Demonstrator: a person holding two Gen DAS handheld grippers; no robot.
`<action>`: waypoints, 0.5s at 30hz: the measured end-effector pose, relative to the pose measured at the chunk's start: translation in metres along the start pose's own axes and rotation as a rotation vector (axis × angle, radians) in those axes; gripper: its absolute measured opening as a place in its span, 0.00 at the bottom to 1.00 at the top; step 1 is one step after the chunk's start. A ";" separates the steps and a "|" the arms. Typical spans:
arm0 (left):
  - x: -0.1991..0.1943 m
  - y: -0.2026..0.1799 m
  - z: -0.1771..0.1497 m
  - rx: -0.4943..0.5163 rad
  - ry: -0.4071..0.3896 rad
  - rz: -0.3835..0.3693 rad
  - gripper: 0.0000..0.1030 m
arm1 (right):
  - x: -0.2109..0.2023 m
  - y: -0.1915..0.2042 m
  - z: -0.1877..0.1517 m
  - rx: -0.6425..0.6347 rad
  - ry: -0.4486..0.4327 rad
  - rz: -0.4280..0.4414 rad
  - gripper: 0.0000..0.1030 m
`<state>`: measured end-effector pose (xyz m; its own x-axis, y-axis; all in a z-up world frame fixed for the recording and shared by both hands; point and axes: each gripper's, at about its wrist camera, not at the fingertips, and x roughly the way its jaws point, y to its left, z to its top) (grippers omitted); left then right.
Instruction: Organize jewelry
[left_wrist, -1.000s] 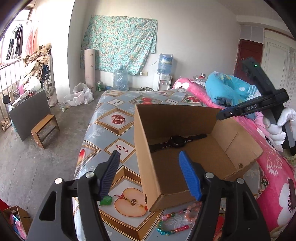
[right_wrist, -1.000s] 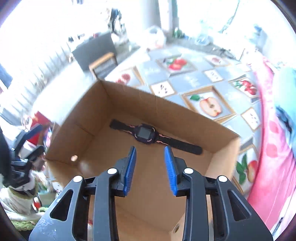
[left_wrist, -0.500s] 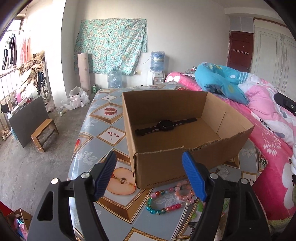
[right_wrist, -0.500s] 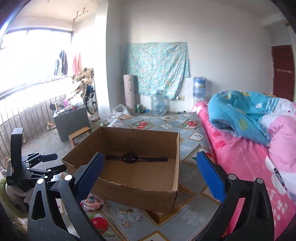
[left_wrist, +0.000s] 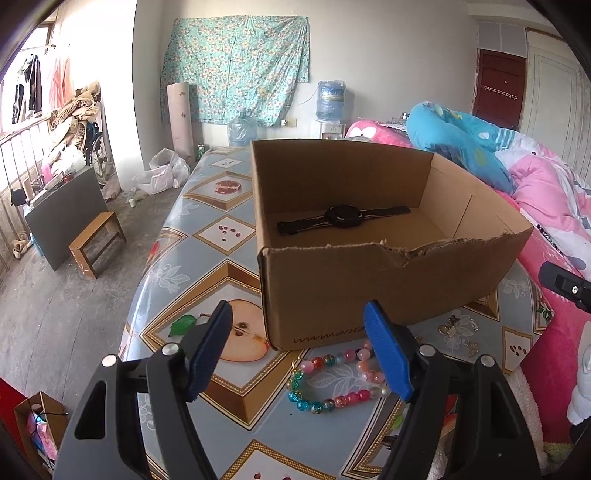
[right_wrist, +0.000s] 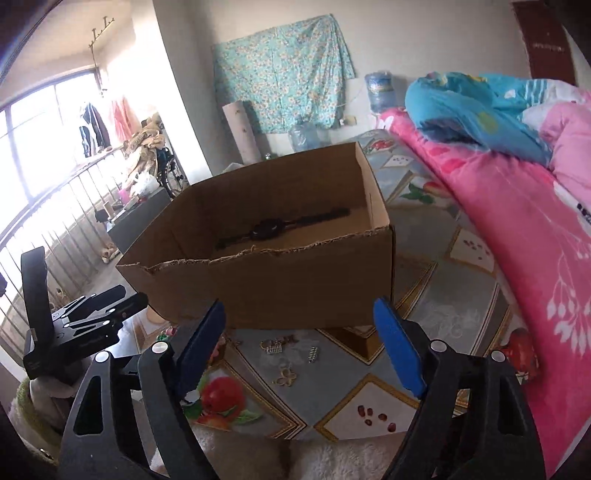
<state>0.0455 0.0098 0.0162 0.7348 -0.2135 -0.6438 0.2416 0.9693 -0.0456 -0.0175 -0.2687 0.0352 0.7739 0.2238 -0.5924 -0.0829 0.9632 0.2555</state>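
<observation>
A black watch (left_wrist: 343, 217) lies flat on the floor of the open cardboard box (left_wrist: 388, 291), while a beaded bracelet (left_wrist: 334, 380) and small metal charms (right_wrist: 282, 349) wait on the patterned counter (left_wrist: 207, 236) just in front of the box's torn near wall. Both tools have drawn back from the box within the last second: the right hand-held gripper (right_wrist: 301, 349), half-closed over the watch a moment ago, now stands wide open and empty, as does the left hand-held gripper (left_wrist: 303, 350). The watch appears stowed; the loose pieces seem next. Open counter lies left of the box; pink bedding (right_wrist: 517, 229) crowds its right.
</observation>
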 end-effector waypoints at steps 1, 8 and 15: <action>0.001 0.000 0.000 -0.003 0.002 -0.001 0.70 | 0.002 0.000 -0.001 0.005 0.009 0.004 0.68; 0.007 -0.002 0.001 0.006 0.029 0.002 0.70 | 0.020 0.009 -0.004 0.011 0.072 0.026 0.54; 0.017 -0.006 0.005 -0.001 0.054 0.014 0.70 | 0.031 0.007 -0.004 0.021 0.101 0.037 0.50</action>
<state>0.0597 -0.0003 0.0093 0.7028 -0.1927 -0.6848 0.2309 0.9723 -0.0366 0.0038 -0.2545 0.0158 0.7031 0.2740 -0.6561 -0.0963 0.9509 0.2940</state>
